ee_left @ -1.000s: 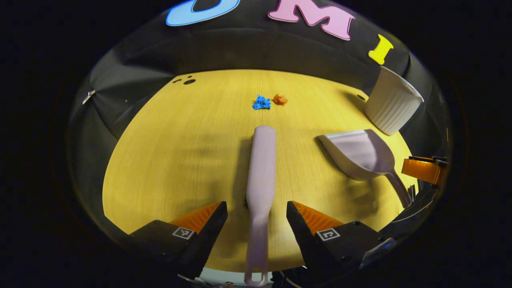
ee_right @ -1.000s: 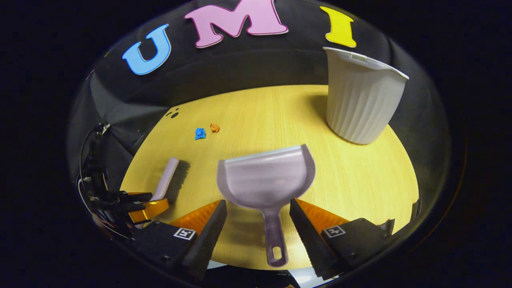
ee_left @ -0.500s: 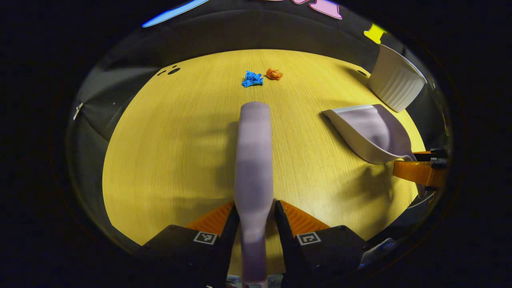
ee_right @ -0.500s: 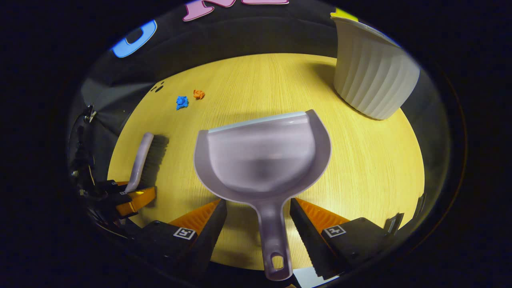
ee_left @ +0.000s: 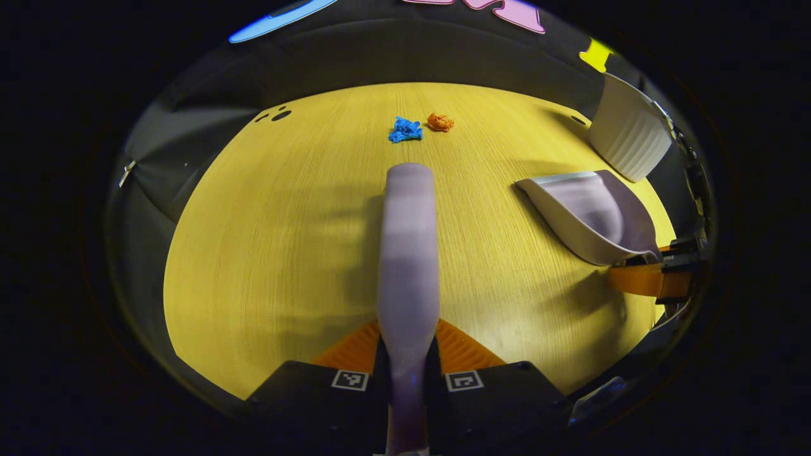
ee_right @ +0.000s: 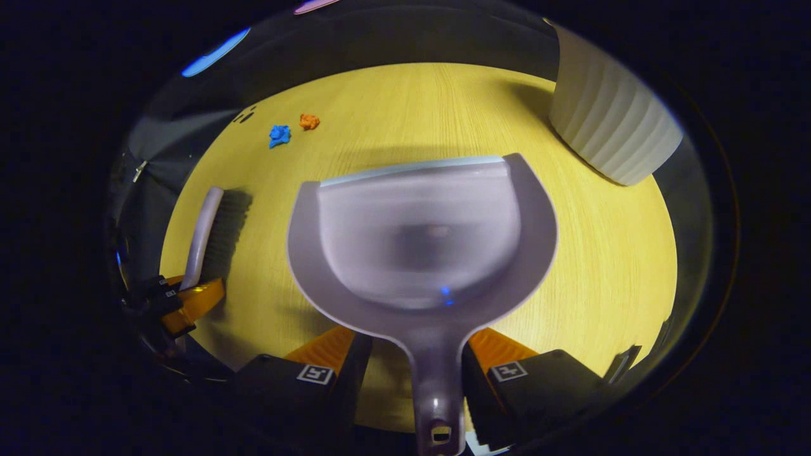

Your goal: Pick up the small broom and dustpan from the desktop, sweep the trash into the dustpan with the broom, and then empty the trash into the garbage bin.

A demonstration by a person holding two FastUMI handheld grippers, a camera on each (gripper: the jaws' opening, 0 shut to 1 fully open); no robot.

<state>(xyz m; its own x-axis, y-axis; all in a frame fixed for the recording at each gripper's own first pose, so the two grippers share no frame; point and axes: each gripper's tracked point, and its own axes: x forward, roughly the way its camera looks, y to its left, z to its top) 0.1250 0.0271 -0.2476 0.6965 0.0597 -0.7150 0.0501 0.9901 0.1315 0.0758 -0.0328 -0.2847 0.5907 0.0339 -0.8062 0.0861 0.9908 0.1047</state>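
Left gripper (ee_left: 407, 373) clamped on broom (ee_left: 408, 253) handle, right gripper (ee_right: 412, 370) closing round dustpan (ee_right: 421, 234) handle but contact unclear, 2 trash scraps (ee_left: 405, 129) far across table (ee_left: 266, 253) near bin (ee_left: 628, 136); risk: loose dustpan twisting, scraps flicked past lip.

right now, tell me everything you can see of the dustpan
The dustpan looks like pale lilac plastic: a wide scoop with raised side walls, a lighter strip along its front lip, and a short handle with a hanging hole. Its scoop holds no trash. The right gripper has its fingers on either side of the handle. It sits over the yellow wooden table, lip pointing away.
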